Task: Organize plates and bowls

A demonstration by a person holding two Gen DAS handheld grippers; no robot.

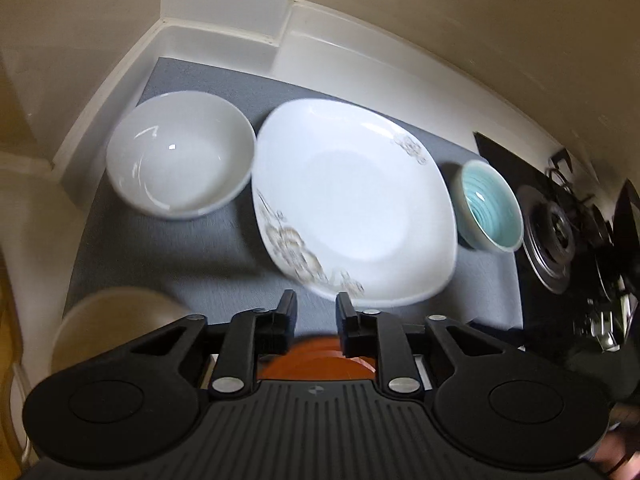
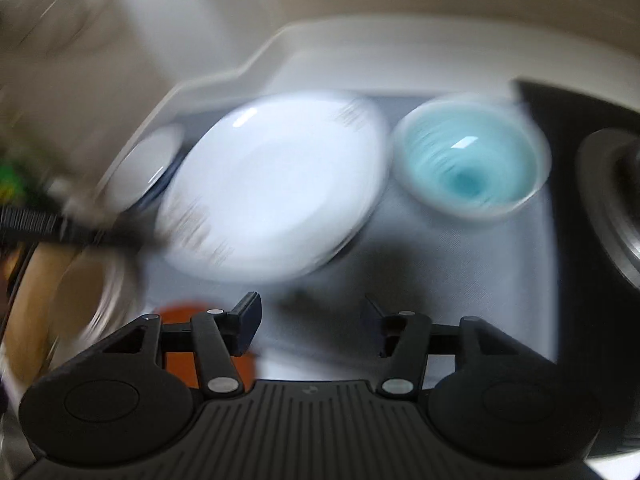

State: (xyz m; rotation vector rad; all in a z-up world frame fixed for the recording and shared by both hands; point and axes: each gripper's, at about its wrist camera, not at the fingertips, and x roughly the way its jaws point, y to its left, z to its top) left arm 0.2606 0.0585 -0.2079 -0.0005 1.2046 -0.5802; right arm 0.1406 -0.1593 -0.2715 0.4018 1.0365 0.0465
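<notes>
A white square plate with a flower pattern (image 1: 352,204) lies on a grey mat (image 1: 160,248), with a white bowl (image 1: 180,156) to its left and a small blue-glazed bowl (image 1: 490,204) to its right. A beige bowl (image 1: 108,320) sits at the near left. An orange dish (image 1: 316,360) lies under my left gripper (image 1: 316,304), whose fingers stand a narrow gap apart and hold nothing, just short of the plate's near edge. The right wrist view is blurred: the plate (image 2: 272,188), blue bowl (image 2: 472,164) and orange dish (image 2: 180,320) show. My right gripper (image 2: 312,312) is open and empty.
A black gas stove (image 1: 560,232) stands right of the mat. White walls and a raised counter ledge (image 1: 224,36) close the back and left. In the right wrist view my left gripper's black body (image 2: 60,228) reaches in from the left.
</notes>
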